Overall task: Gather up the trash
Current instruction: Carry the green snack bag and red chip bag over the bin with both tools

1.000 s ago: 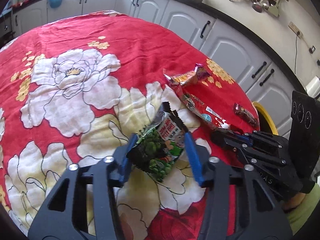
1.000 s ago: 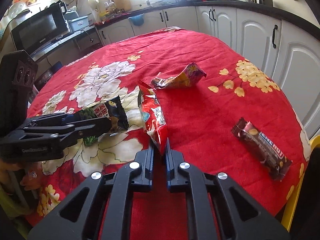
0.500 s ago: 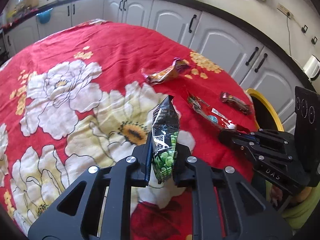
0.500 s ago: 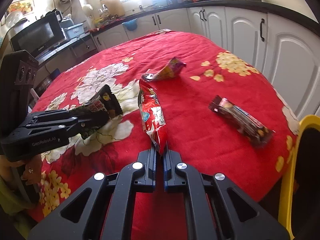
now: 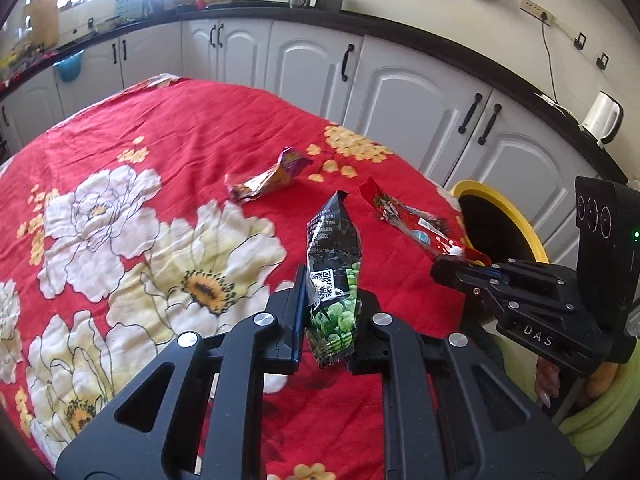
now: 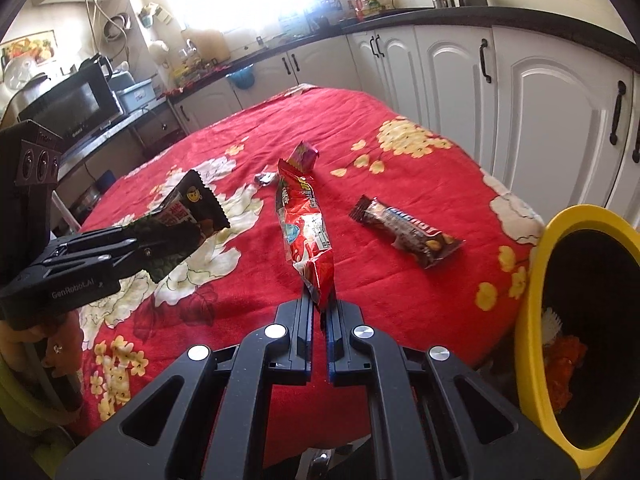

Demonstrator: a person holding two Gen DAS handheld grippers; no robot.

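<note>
Left gripper (image 5: 326, 320) jaws are clamped on the pea packet (image 5: 334, 276); right gripper (image 6: 319, 320) jaws are pinched on the red packet (image 6: 306, 228) — both near the yellow bin (image 6: 532, 280).

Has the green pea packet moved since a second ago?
Yes. The pea packet was lying on the tablecloth's pale flower; now the left gripper holds it upright, lifted clear of the cloth.
</note>
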